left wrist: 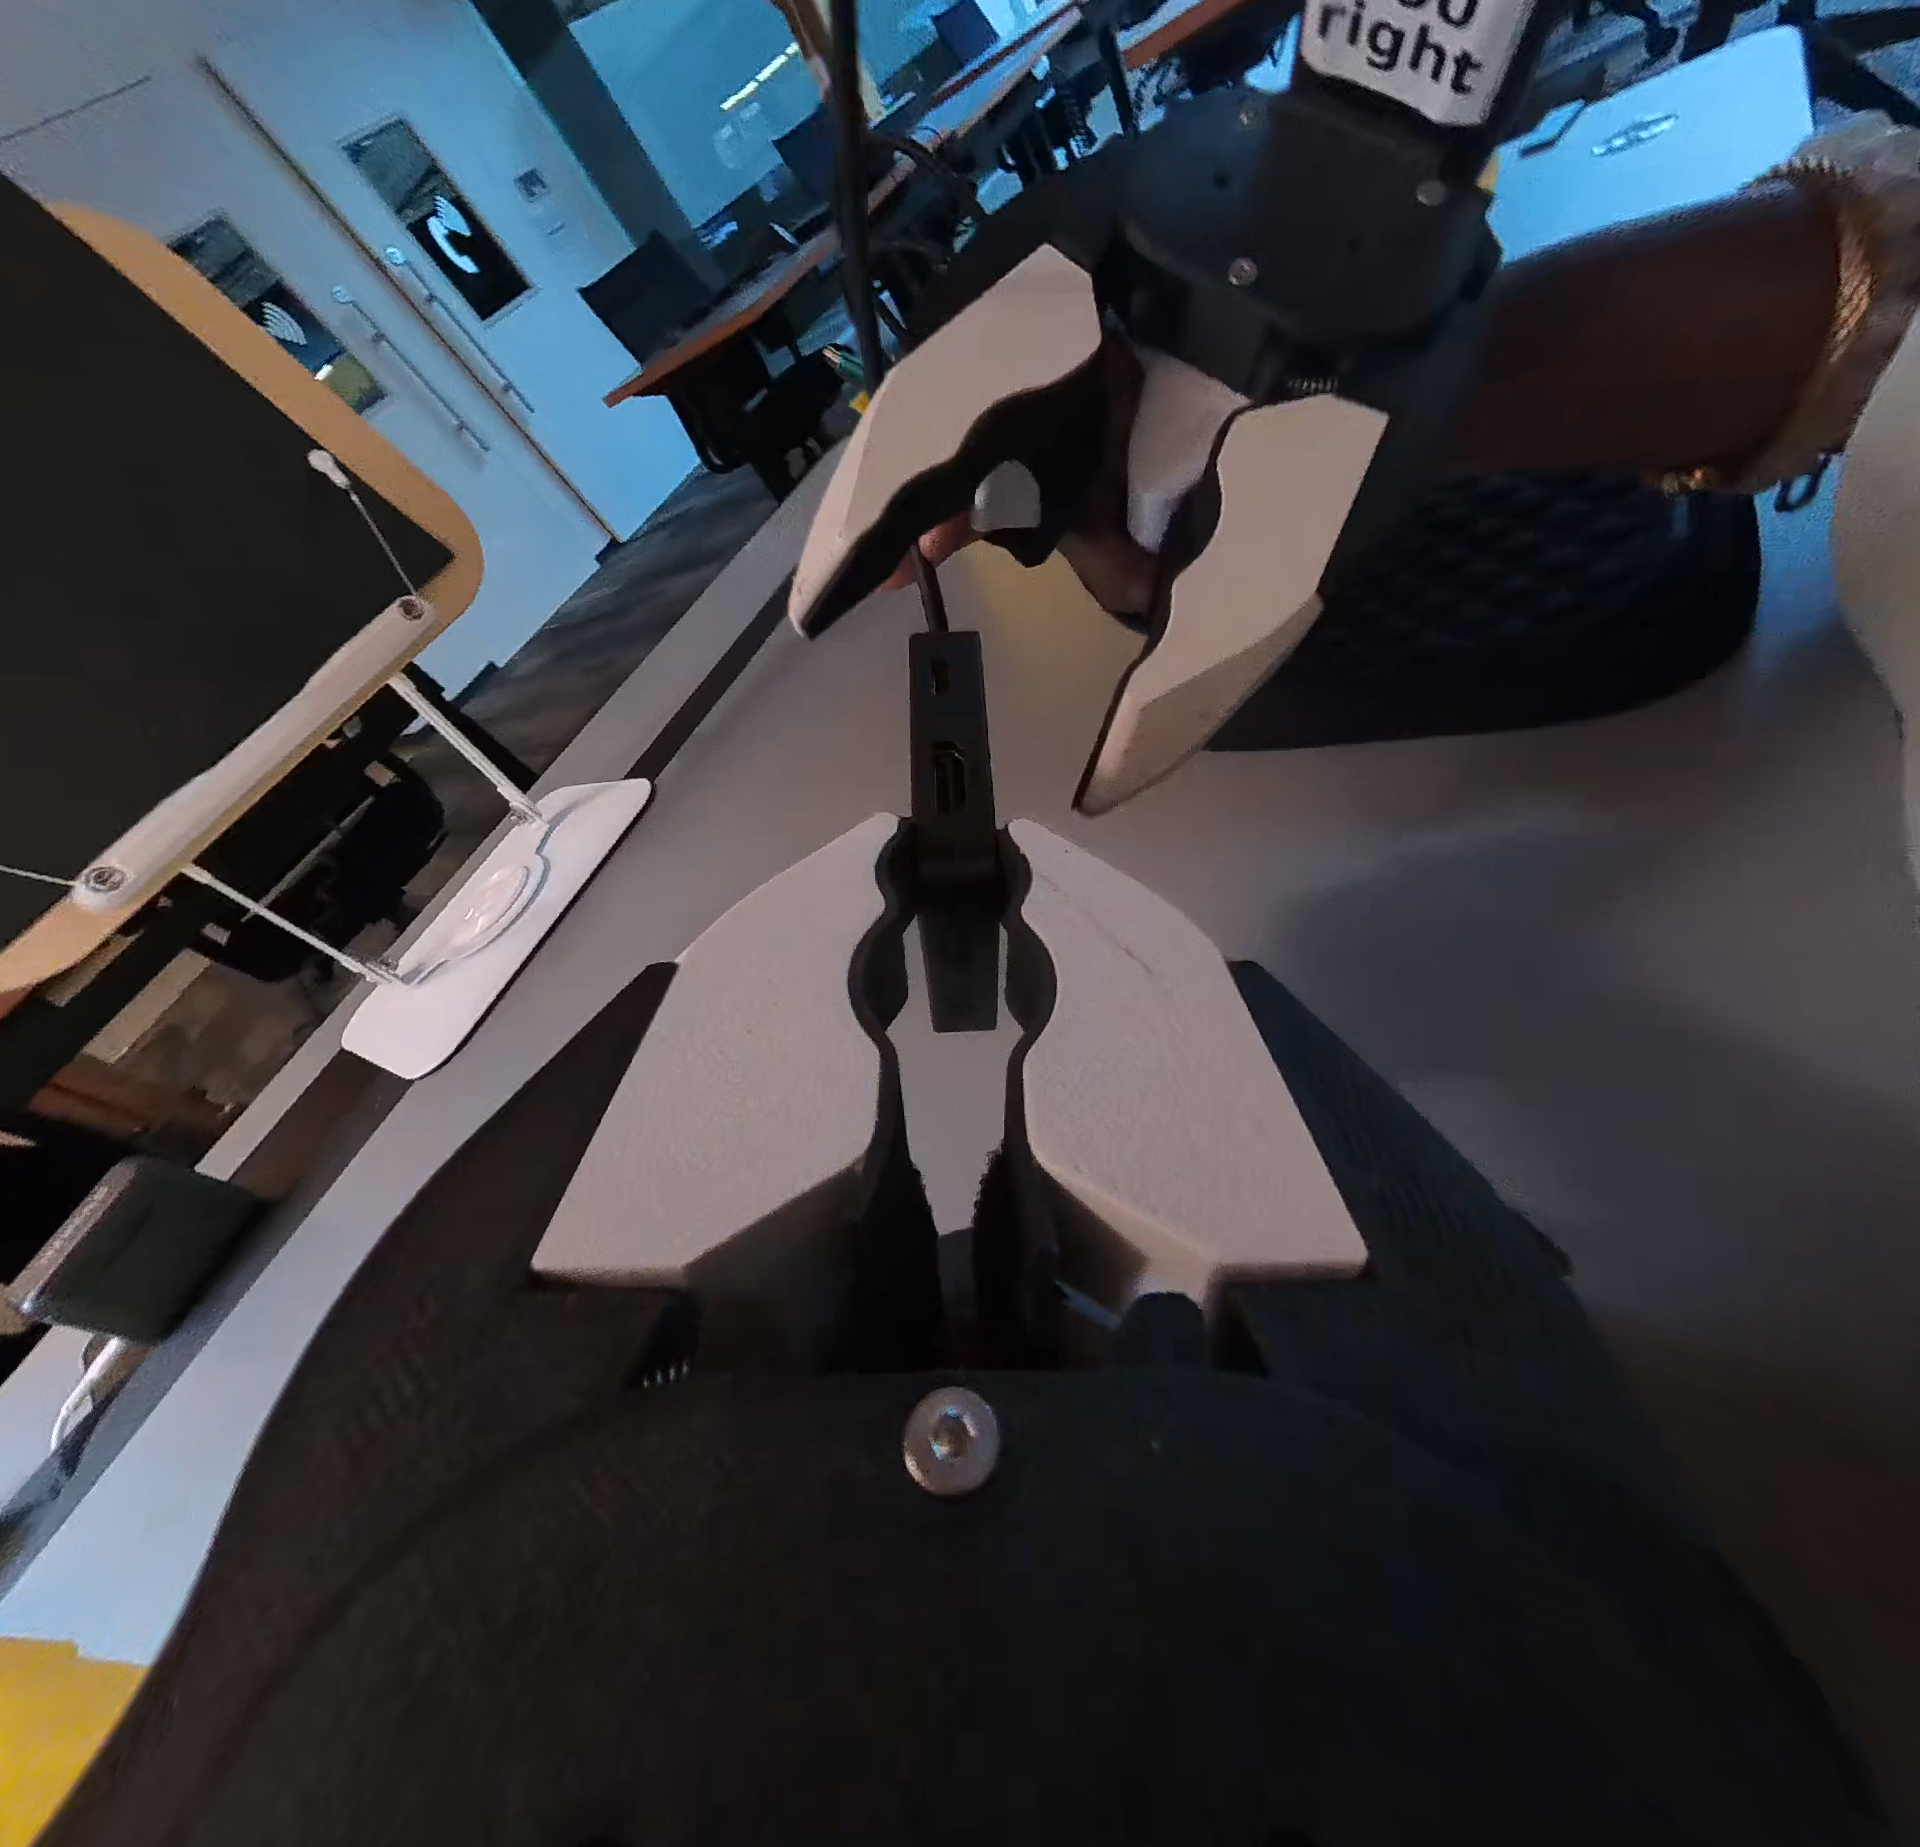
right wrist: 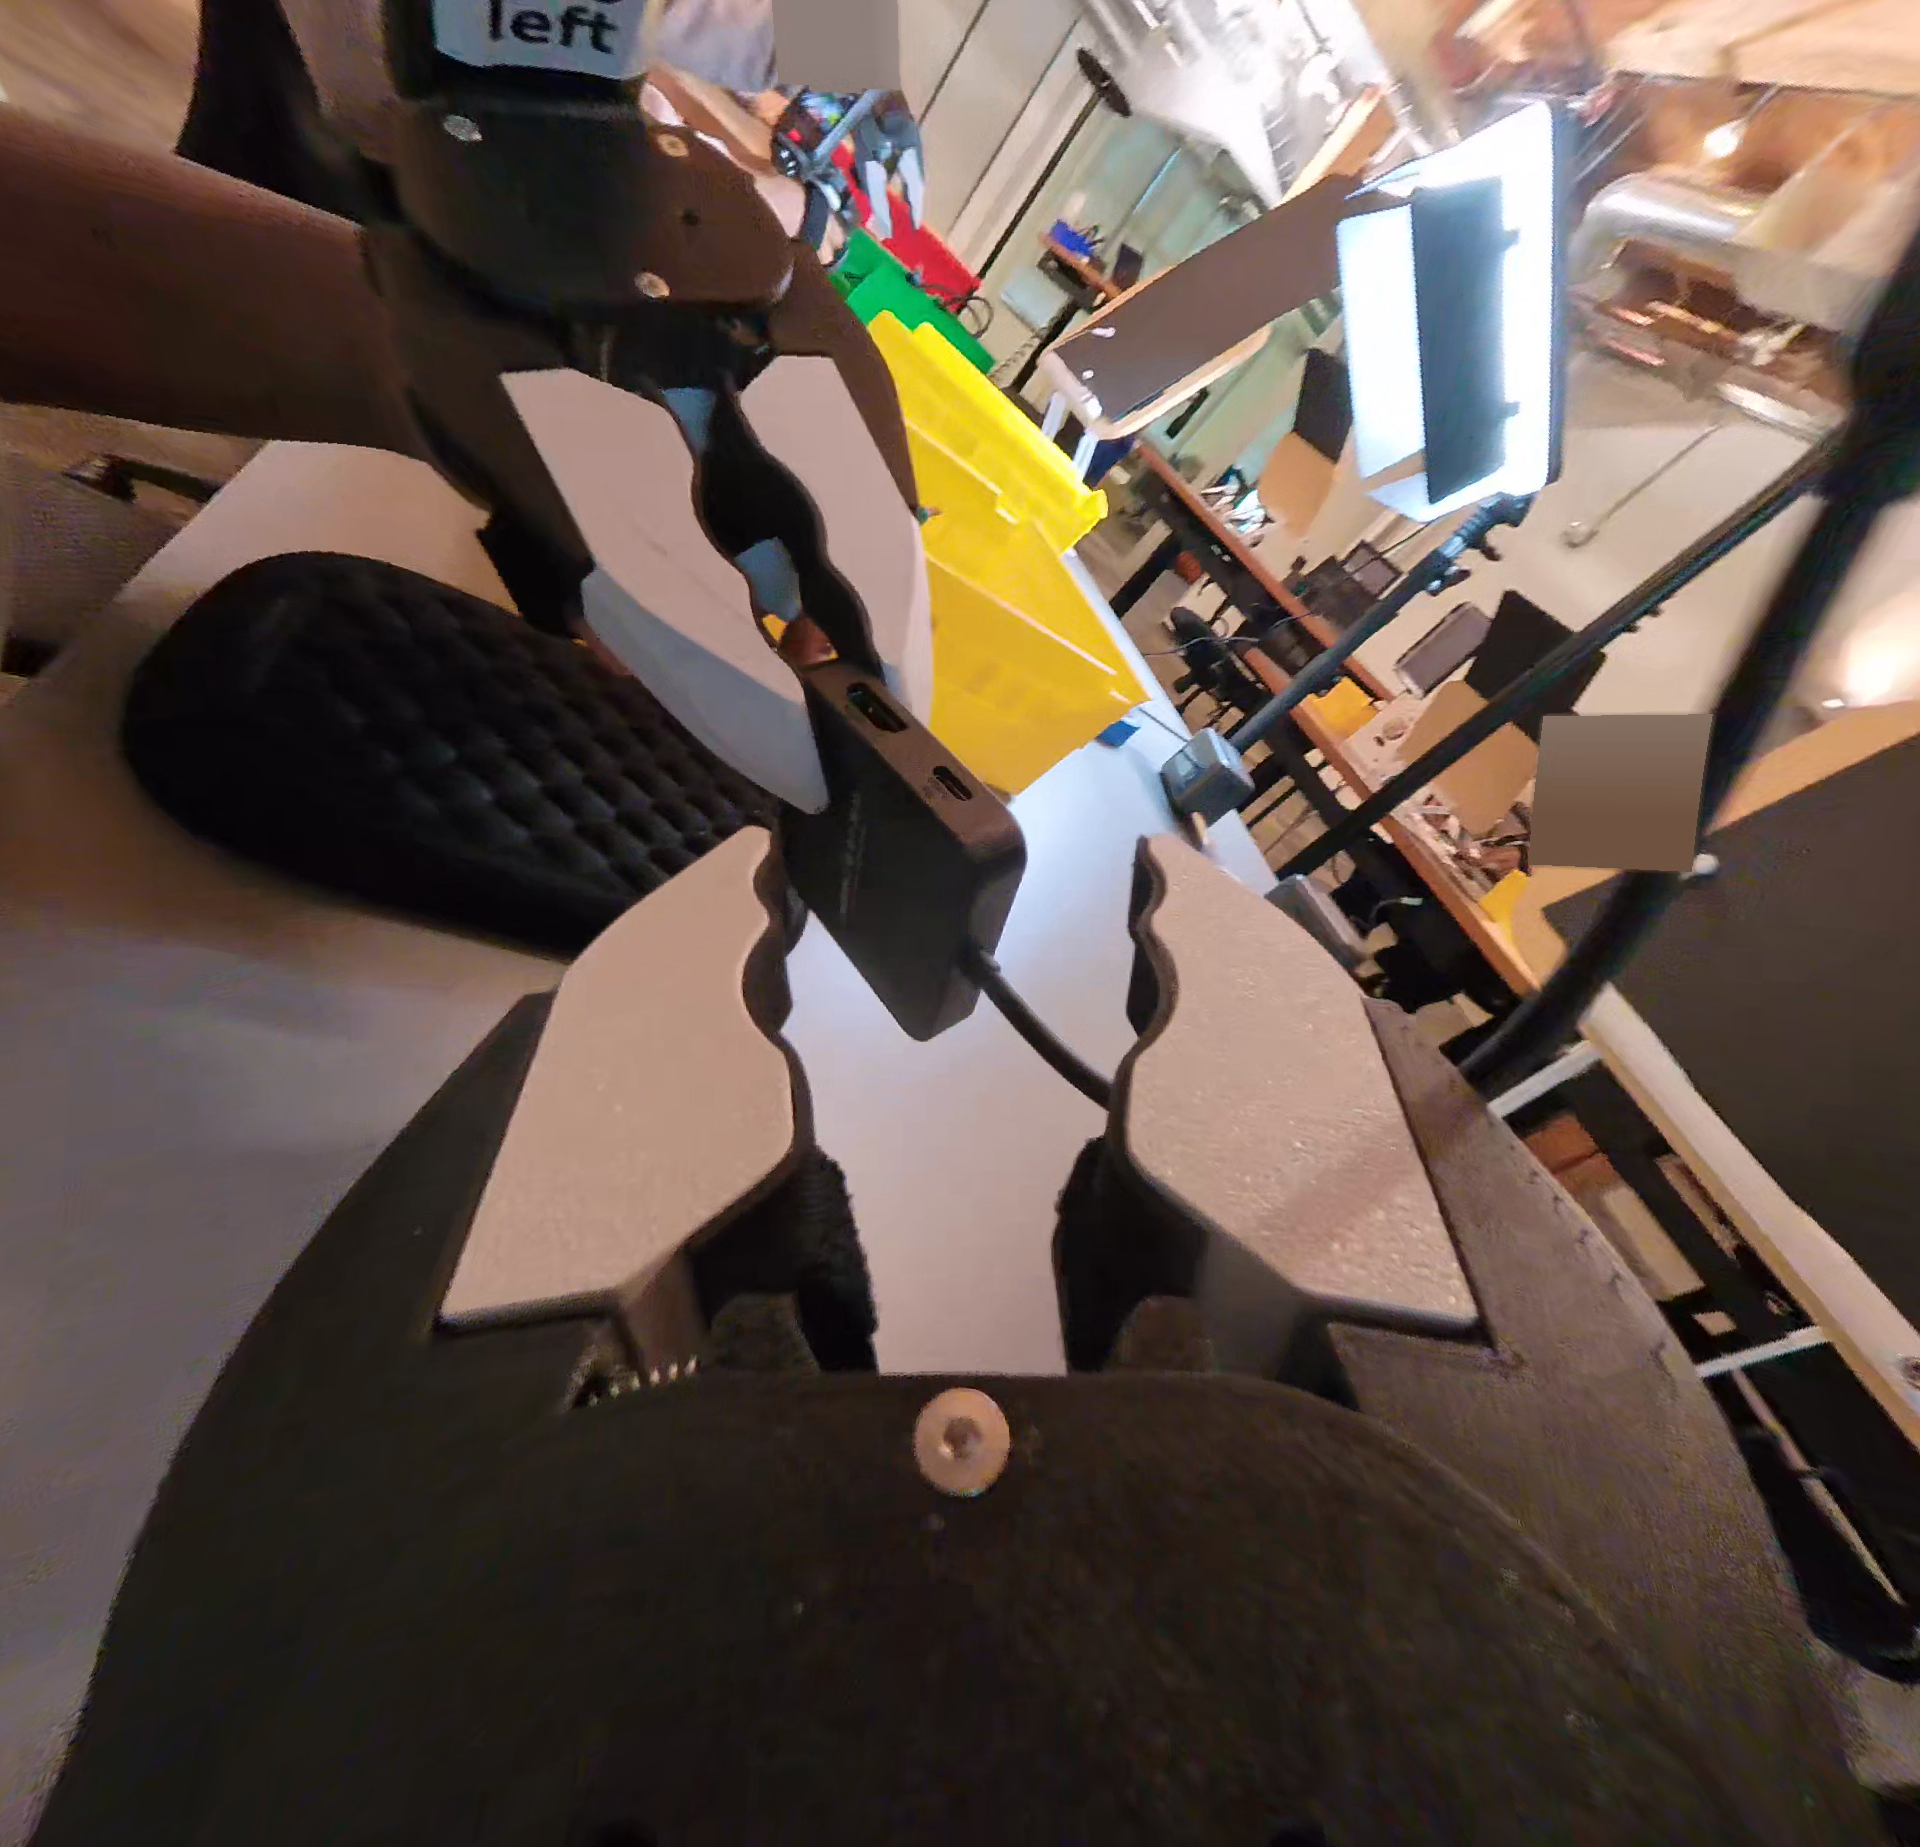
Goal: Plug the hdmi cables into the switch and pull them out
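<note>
Left wrist view: left gripper (left wrist: 954,862) fingers clamp switch (left wrist: 948,748); right gripper (right wrist: 951,862) fingers wide.

The left wrist view looks forward from close behind the left gripper (left wrist: 951,862), low over the grey table (left wrist: 1455,966), facing the right gripper (left wrist: 987,685) in the upper middle of the frame, with an office behind. The right wrist view looks the opposite way from close behind the right gripper (right wrist: 951,924), tilted, facing the left gripper (right wrist: 852,727) at upper left, yellow bins (right wrist: 997,592) and a workshop beyond. Both views share the black switch (left wrist: 948,748) (right wrist: 904,862) at frame centre, the table and the black mesh pad (left wrist: 1507,634) (right wrist: 416,727).
</note>
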`<state>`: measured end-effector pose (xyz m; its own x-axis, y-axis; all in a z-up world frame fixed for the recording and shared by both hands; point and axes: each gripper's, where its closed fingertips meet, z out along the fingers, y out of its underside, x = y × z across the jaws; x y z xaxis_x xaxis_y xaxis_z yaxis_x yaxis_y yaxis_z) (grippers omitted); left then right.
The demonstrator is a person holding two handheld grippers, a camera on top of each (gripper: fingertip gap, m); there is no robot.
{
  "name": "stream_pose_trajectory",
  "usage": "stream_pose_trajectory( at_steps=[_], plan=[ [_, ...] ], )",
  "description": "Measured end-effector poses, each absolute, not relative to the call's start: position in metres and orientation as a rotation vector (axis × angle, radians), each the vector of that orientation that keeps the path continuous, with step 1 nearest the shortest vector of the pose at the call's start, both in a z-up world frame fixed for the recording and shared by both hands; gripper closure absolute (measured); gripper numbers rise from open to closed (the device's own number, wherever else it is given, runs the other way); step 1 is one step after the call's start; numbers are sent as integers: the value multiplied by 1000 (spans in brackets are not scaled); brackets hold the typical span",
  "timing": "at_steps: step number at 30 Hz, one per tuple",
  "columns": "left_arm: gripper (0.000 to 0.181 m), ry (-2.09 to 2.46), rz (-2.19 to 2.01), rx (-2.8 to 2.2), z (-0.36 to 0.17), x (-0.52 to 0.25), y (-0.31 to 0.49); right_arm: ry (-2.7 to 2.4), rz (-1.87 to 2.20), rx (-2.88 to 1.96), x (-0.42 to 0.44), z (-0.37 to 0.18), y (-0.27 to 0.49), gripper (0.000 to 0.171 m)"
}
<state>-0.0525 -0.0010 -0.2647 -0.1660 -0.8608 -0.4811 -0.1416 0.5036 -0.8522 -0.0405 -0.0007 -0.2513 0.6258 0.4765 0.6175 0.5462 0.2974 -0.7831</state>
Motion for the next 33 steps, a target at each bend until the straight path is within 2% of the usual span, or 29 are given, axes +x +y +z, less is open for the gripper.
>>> stream_pose_trajectory(
  at_steps=[4, 9, 12, 19, 22, 25, 27, 30, 33],
  plan=[
    [168, 1684, -821, -827, -267, -50, -7, -972, 61, -1348, -44, -254, -6, 119],
    [168, 1783, -861, -797, -274, -50, -18, -1076, -30, -1355, -48, -266, -5, 130],
    [167, 1838, -861, -798, -280, -52, -20, -1161, 5, -1383, -56, -277, -10, 147],
    [161, 1733, -893, -883, -255, -66, -13, -1094, 76, -1345, -52, -262, -13, 156],
    [158, 1551, -824, -1025, -226, -100, 28, -968, 9, -1329, -25, -248, -8, 156],
    [158, 1160, -696, -1243, -194, -155, 102, -866, -69, -1331, 3, -242, -5, 156],
    [158, 901, -531, -1479, -203, -205, 160, -837, -113, -1339, 15, -242, -3, 156],
    [158, 742, -171, -1666, -234, -274, 211, -809, -170, -1338, 24, -244, 0, 156],
    [154, 724, -211, -1741, -251, -287, 214, -803, -180, -1341, 26, -247, 0, 156]
  ],
)
